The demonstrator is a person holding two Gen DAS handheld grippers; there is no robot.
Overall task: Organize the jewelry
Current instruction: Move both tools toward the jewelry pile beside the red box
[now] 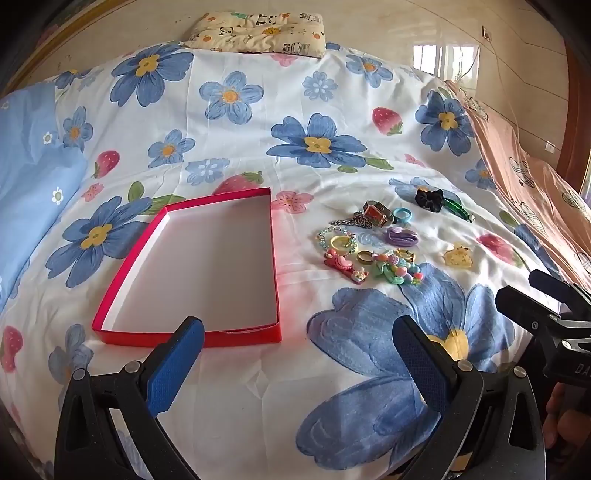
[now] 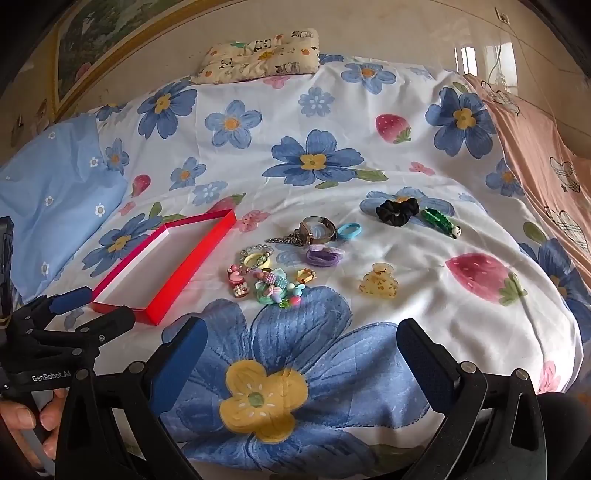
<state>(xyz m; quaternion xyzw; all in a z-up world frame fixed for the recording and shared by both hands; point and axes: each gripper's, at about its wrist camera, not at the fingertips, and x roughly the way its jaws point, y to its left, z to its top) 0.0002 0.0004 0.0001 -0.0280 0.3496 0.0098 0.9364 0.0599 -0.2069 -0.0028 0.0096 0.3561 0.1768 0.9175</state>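
floral bedding [image 1: 236, 155] covers the whole working surface, white cloth printed with blue flowers and strawberries, with a panda-print pillow [image 1: 258, 31] at the far edge against the tiled wall.

red box [image 1: 207, 262]: shallow, white inside, lying just ahead of your left gripper [image 1: 295, 354] and slightly to the left of its fingers. nothing lies in it, so judge the sorting as not yet begun.

jewelry cluster [image 2: 291, 258]: all pieces rest on the cloth ahead of your right gripper [image 2: 301, 354], between its fingers in line of sight but well apart from them, and to the right of the box. from largest down:
- black scrunchie [image 2: 397, 210], farthest out, with a green clip [image 2: 439, 221] just beside it;
- watch [image 2: 316, 229] on a chain strap, touching a blue ring band [image 2: 349, 231];
- amber claw clip [image 2: 378, 283], lying alone off to the right-hand finger's side;
- beaded bracelets and charms [image 2: 277, 288], nearest to your fingers;
- purple hair tie [image 2: 325, 256];
- pink heart clip [image 2: 238, 282], closest to the box.

both grippers: jaws spread wide, blue pads bare, nothing between them; each hangs above the cloth, touching no piece.

remaining, as a judgement: every piece has yet to go into the box.
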